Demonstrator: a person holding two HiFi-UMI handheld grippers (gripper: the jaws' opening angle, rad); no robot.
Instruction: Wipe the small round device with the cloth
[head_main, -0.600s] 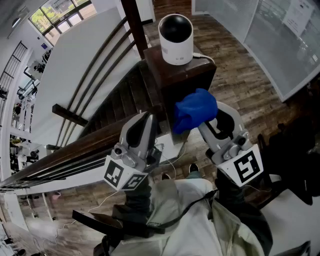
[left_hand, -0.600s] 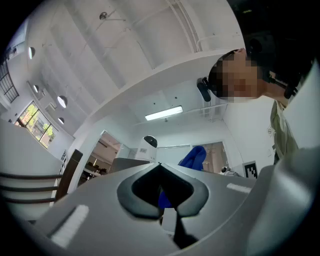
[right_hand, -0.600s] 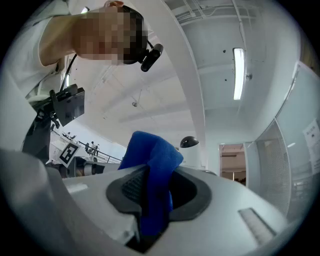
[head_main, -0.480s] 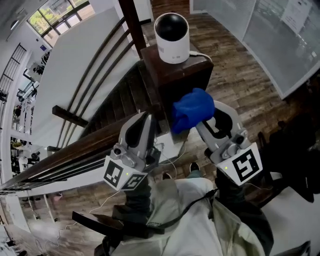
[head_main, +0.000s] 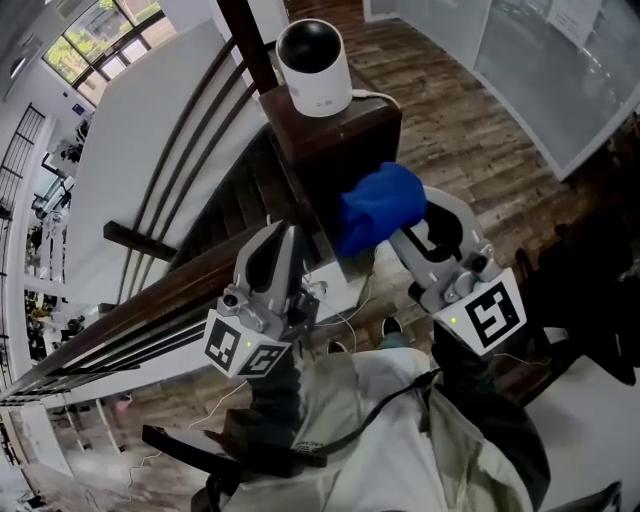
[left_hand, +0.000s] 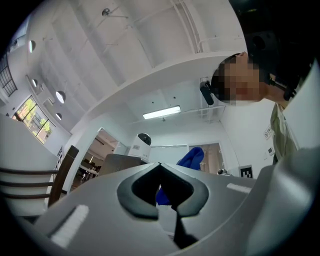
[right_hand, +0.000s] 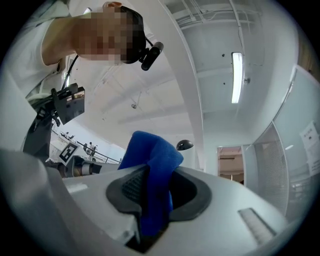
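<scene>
- We stand over a plank floor (head_main: 470, 130), with a white wall (head_main: 130, 130) to our left.
- A dark wooden railing (head_main: 150, 300) slants across the left side, and its rails run up toward a square post (head_main: 345, 140).
- The post rises between us and the device, and its near face stands just behind the cloth.
- Our right gripper (head_main: 400, 228) points up at that near face. Its jaws are clamped on the cloth, which bulges out above them.
- Our left gripper (head_main: 290, 235) hovers beside the railing, left of the post. Its jaws are pressed together with nothing between them.
- The blue cloth (head_main: 380, 205) is bunched up. It hangs below the post's top and well apart from the device.
- The device (head_main: 314, 65), white with a black dome, stands upright on the post's top near its far left corner.
- A white cable (head_main: 375, 97) runs from the device's base along the top toward the right edge.
</scene>
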